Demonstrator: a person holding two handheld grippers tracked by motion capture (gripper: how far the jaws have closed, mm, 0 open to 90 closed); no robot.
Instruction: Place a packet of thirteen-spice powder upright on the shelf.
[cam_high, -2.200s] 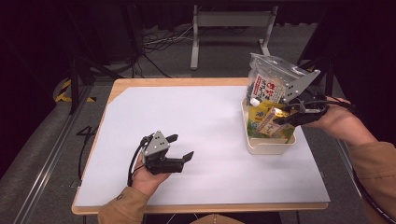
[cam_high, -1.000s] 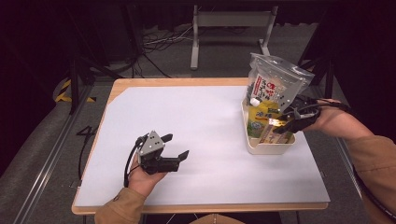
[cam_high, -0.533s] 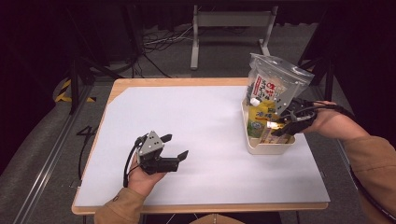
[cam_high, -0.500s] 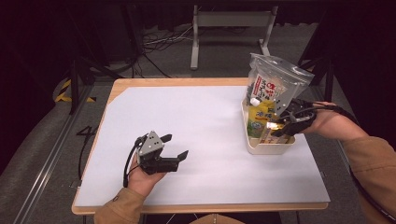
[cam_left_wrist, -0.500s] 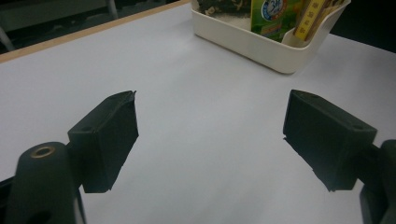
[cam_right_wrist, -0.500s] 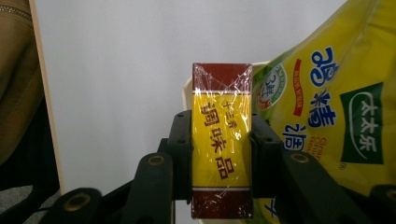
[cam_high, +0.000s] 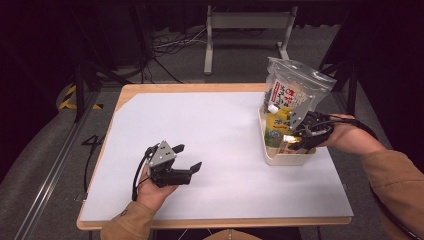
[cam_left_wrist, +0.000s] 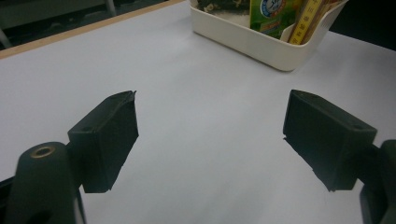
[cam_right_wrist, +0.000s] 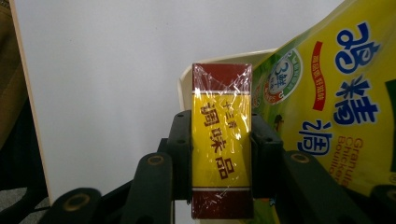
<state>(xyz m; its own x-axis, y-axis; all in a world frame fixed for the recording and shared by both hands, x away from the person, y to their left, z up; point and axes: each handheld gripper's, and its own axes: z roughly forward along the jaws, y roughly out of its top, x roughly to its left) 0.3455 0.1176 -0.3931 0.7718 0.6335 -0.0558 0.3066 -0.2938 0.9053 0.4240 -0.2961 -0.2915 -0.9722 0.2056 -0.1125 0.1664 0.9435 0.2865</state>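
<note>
The right gripper (cam_right_wrist: 221, 154) pinches a yellow box (cam_right_wrist: 222, 140) between its jaws at the near end of the white bin (cam_high: 280, 157), beside a yellow pouch (cam_right_wrist: 336, 107), while the left gripper (cam_left_wrist: 210, 140) rests spread above the table (cam_high: 220, 150).

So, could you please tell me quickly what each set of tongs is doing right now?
Left tongs: open, holding nothing, above the white table.
Right tongs: closed on the yellow and red box, at the cream bin.
</note>
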